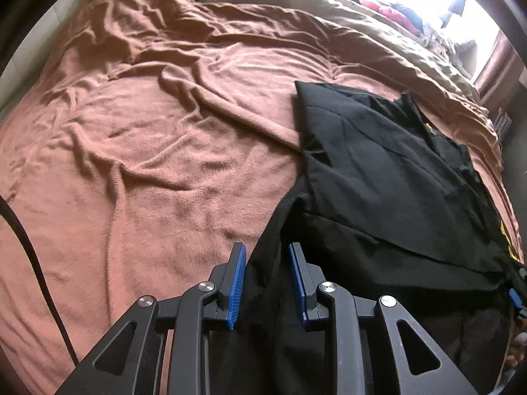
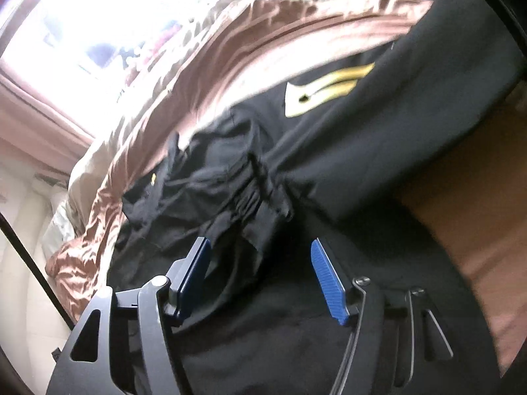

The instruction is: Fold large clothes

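Note:
A black garment (image 1: 395, 171) with a yellow print (image 2: 322, 89) lies partly folded on the right side of a rust-brown blanket (image 1: 148, 131). My left gripper (image 1: 266, 246) hovers at the garment's near left edge. Its blue pads (image 1: 238, 283) stand a little apart with their ribbed faces bare, and black cloth shows below the gap. My right gripper (image 2: 260, 242) is open wide above a bunched, gathered part of the garment (image 2: 237, 191), with nothing pinched; this view is blurred. One of its blue pads (image 1: 514, 298) peeks in at the right edge of the left wrist view.
An olive duvet (image 1: 296, 0) lies at the far side of the bed. A bright window (image 2: 82, 33) with clutter (image 1: 395, 13) below it stands beyond. A black cable (image 1: 33, 247) hangs at the left. The blanket's edge (image 2: 82, 263) drops to a pale floor.

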### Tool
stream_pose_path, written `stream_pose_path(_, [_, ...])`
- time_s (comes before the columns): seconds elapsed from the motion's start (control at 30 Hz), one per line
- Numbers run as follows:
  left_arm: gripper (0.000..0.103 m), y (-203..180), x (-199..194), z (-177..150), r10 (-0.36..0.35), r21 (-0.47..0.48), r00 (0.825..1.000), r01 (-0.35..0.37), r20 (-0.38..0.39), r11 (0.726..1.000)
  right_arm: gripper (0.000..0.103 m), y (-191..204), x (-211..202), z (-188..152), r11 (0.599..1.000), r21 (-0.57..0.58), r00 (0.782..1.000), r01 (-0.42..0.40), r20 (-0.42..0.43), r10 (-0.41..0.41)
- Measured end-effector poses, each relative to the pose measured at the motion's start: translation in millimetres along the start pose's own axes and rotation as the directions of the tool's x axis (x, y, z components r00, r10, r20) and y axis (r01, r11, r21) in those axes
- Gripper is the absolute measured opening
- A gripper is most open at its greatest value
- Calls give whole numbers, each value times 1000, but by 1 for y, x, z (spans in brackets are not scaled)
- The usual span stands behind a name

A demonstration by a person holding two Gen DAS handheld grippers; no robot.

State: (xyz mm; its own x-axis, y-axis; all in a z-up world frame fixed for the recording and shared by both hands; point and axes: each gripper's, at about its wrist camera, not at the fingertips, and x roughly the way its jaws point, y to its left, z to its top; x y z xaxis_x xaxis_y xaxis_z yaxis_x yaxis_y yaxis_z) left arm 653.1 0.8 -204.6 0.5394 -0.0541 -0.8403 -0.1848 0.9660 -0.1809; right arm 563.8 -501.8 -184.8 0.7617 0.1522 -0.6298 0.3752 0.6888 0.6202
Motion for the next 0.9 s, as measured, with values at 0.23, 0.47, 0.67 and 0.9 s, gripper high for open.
stream_pose_path(0.23, [29,-17,-33,-4,-30,42,999,28,43,999,62,-33,-53,3,999,30,990,38,138,-41])
stream_pose_path(0.47, [30,-32,-54,-14,-44,86,997,38,66,996,51,-94,-81,19,985,165,971,46,225,-83])
stream_pose_path(0.67, [30,-42,-59,-18,-45,119,996,36,75,992,26,-121,-91,25,972,232,958,31,271,-95])
stream_pose_path(0.9, [30,-51,-55,-17,-51,120,996,42,73,992,0,-97,-106,13,981,190,930,-26,364,-46])
